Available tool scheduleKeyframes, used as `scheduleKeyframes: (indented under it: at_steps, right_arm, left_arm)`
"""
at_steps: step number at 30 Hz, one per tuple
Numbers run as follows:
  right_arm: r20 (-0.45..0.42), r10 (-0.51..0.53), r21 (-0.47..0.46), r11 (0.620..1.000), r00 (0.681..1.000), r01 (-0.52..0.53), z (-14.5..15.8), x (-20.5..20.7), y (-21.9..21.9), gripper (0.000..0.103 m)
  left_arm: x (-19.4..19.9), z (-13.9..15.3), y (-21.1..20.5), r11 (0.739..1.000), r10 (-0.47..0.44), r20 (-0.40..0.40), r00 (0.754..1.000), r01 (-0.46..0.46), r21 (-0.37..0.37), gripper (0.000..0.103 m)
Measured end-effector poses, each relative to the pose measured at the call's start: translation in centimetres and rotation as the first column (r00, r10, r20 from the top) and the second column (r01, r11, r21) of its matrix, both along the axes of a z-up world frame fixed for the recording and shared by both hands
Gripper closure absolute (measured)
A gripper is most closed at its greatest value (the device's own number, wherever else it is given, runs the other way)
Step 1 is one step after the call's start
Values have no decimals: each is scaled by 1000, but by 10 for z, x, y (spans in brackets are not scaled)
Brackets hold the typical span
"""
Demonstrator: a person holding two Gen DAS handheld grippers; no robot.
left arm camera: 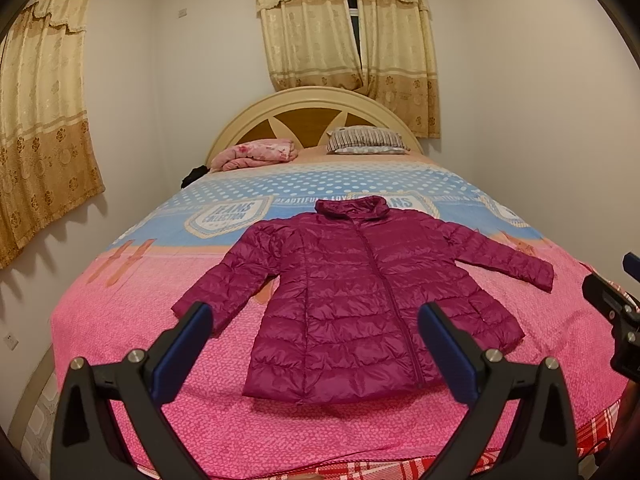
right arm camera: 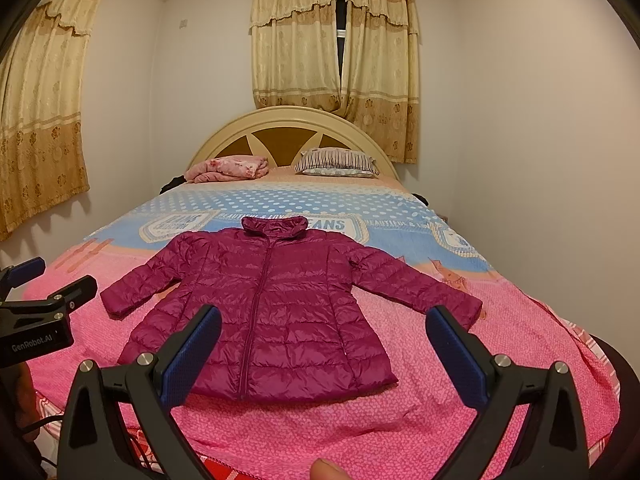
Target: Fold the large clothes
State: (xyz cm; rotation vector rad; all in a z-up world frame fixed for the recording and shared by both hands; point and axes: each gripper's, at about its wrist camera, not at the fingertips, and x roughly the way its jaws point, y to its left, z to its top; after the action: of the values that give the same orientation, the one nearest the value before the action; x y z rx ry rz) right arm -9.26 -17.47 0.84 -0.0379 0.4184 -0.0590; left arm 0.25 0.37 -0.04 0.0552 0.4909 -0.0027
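A magenta quilted puffer jacket lies flat on the bed, zipped, front up, both sleeves spread out, collar toward the headboard. It also shows in the right wrist view. My left gripper is open and empty, held above the foot of the bed in front of the jacket's hem. My right gripper is open and empty too, held to the right of the left one, above the hem's right side. The right gripper's body shows at the left view's right edge, and the left gripper's body shows in the right view.
The bed has a pink and blue cover and a rounded headboard. A folded pink blanket and a striped pillow lie at its head. White walls stand close on both sides. Curtains hang behind.
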Motion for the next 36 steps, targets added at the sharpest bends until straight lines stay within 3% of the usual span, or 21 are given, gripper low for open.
scheduleKeyframes:
  at_steps: [36]
  right_arm:
    - [-12,3,-1,1000,1000,-3,-7,2,3,1]
  left_arm:
    - [-1,-3,4,1000,3,-2,1000,-3,1,0]
